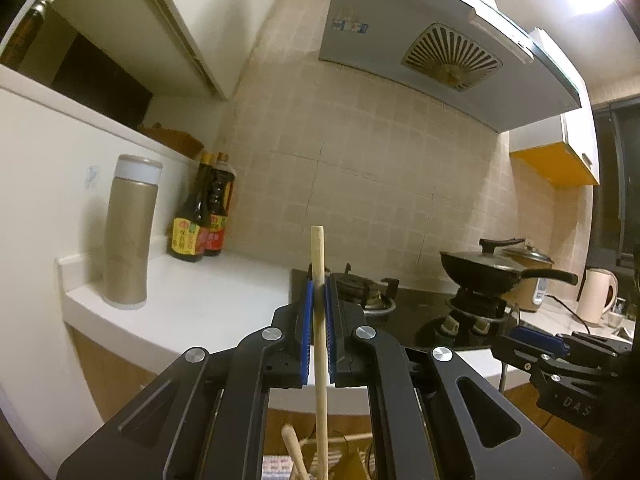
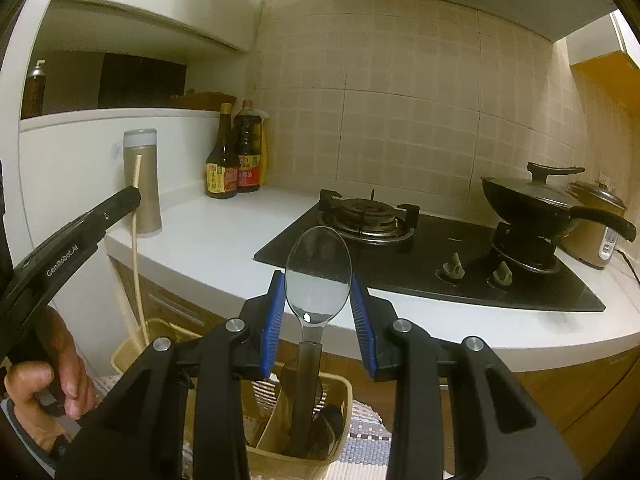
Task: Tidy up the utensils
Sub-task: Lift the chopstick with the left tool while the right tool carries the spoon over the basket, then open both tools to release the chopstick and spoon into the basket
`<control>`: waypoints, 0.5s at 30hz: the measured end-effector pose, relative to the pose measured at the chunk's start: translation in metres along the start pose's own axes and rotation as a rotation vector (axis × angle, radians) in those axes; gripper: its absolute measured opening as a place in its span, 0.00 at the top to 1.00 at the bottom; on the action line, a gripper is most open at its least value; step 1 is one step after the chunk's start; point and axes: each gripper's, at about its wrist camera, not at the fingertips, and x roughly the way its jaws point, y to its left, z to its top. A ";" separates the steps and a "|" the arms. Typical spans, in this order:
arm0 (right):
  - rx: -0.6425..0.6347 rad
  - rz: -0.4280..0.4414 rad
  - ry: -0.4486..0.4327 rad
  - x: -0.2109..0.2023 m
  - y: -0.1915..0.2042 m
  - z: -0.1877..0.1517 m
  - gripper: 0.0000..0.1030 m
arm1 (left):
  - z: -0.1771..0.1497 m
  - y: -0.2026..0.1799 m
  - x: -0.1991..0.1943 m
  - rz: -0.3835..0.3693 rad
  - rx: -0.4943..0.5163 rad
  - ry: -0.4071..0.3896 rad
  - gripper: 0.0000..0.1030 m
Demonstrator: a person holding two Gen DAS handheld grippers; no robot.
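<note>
left gripper (image 1: 318,300) clamped on chopstick (image 1: 319,320), kept upright for the holder (image 2: 296,456) | right gripper (image 2: 318,300) spread around spoon (image 2: 318,276), bowl between fingers, seemingly for release

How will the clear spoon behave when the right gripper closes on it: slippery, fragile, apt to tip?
The clear spoon looks like smooth, glossy plastic, so it may slide between the pads of the right gripper, whose jaws stand open beside its bowl. It seems thin and light, probably a little brittle. Standing upright in the holder, it might lean when pushed.

Pale wooden chopstick (image 1: 319,312); clear plastic spoon (image 2: 318,280); tan plastic caddy (image 2: 316,462); blue ribbed pads (image 2: 272,324); glossy black stovetop (image 2: 520,280); beige grid-tiled wall (image 2: 400,120).
</note>
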 end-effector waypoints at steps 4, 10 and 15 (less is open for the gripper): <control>0.015 0.014 0.021 0.003 -0.001 -0.009 0.71 | -0.008 0.006 -0.003 -0.019 -0.015 0.032 0.96; 0.042 0.041 0.049 0.002 -0.005 -0.018 0.71 | -0.015 0.003 -0.009 -0.053 0.007 0.066 0.96; 0.085 0.076 0.070 -0.008 -0.013 -0.021 0.68 | -0.016 0.003 -0.018 -0.076 0.013 0.088 0.83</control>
